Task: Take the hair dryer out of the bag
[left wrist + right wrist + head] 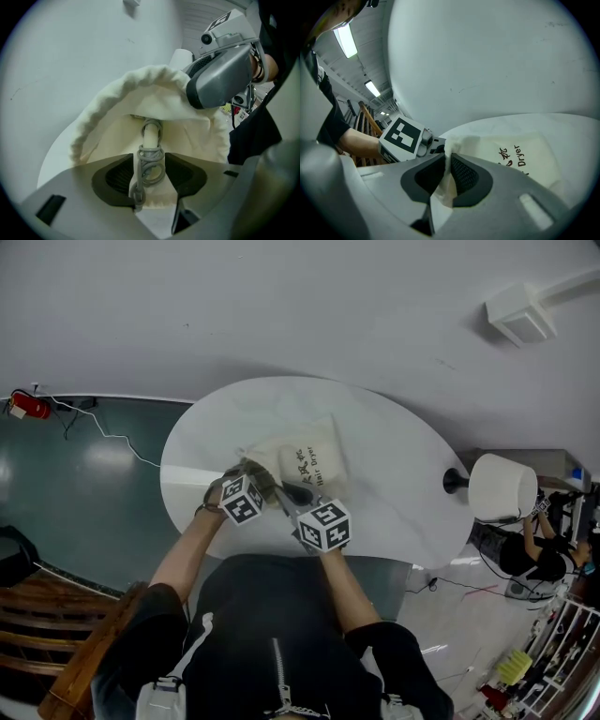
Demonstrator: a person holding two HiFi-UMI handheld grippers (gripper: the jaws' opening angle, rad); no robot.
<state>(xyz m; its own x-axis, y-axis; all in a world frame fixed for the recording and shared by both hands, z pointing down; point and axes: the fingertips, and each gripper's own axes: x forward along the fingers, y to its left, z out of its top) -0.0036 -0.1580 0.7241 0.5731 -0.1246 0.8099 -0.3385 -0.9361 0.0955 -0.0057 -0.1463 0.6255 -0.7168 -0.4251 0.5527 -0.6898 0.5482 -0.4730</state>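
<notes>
the bag point(314, 460) lies on the table point(403, 474), mouth toward seven o'clock – the right gripper point(446, 176) is clamped on its rim, the left gripper point(149, 174) has its jaws apart round the coiled cord point(151, 165) – the hair dryer point(151, 135) sits inside the bag

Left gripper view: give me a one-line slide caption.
Open left gripper straddles the coiled grey cord at the mouth of the cream bag.

A cream bag point(307, 463) printed "Hair Dryer" lies on the white oval surface point(398, 451). The left hand-held gripper point(251, 482) and the right hand-held gripper point(298, 508) meet at the bag's near left end. A white-shaded lamp point(502, 487) stands at the right.
</notes>
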